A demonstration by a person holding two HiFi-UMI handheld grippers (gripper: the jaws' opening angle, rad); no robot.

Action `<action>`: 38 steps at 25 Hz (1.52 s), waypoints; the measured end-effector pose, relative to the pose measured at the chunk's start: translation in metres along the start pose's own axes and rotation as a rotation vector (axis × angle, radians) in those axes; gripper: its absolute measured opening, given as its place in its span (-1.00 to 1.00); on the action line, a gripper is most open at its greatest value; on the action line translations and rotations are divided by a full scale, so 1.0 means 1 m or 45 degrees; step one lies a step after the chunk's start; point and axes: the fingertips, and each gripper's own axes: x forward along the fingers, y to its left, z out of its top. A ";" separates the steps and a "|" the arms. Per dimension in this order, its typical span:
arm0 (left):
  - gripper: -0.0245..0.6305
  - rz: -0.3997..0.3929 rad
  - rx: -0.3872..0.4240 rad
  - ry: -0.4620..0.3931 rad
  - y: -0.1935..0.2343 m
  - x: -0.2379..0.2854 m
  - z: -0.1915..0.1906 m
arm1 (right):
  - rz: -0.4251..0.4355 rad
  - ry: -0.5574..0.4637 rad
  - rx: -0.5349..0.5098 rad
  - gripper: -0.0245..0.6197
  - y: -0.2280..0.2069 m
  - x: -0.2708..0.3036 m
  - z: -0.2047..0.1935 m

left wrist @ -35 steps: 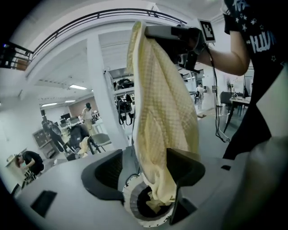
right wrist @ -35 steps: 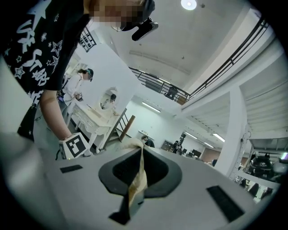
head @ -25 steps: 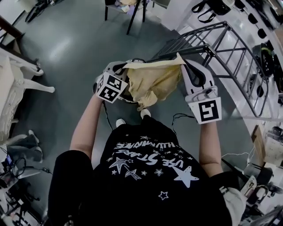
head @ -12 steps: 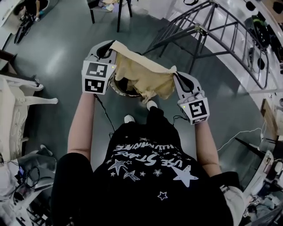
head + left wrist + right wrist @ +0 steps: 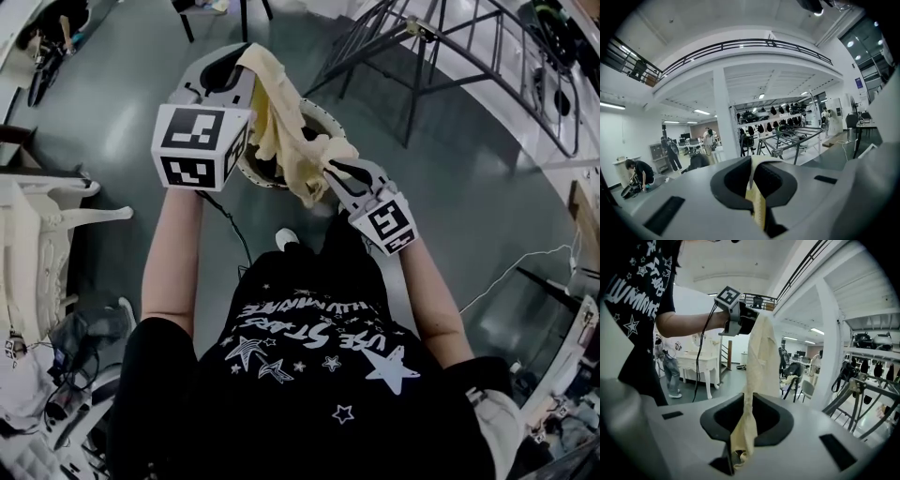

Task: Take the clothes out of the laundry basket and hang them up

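Our left gripper (image 5: 242, 61) clamped the pale yellow garment (image 5: 281, 131) high above the laundry basket (image 5: 262, 181). Our right gripper (image 5: 330, 172), its jaws having just been opening, pinched the lower end. We judged it light, limp and slippery, best gripped at seams.

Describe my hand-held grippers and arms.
The left hand-held gripper and right hand-held gripper: grey shells, black pads, each with a white cube of black square markers. Black cable from the left one. Short black sleeves. Right jaws have just been opening, yellow cloth between them.
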 end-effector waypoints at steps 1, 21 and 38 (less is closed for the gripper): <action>-0.86 0.002 0.009 0.006 0.000 0.000 0.001 | 0.019 0.011 0.006 -0.69 0.004 0.004 -0.004; -0.86 0.175 0.042 0.022 0.046 0.002 0.022 | 0.156 0.221 -0.221 -0.20 -0.079 0.127 -0.026; -0.86 0.427 0.008 0.101 0.106 0.002 0.005 | 0.345 0.223 -0.165 -0.83 -0.121 0.137 -0.010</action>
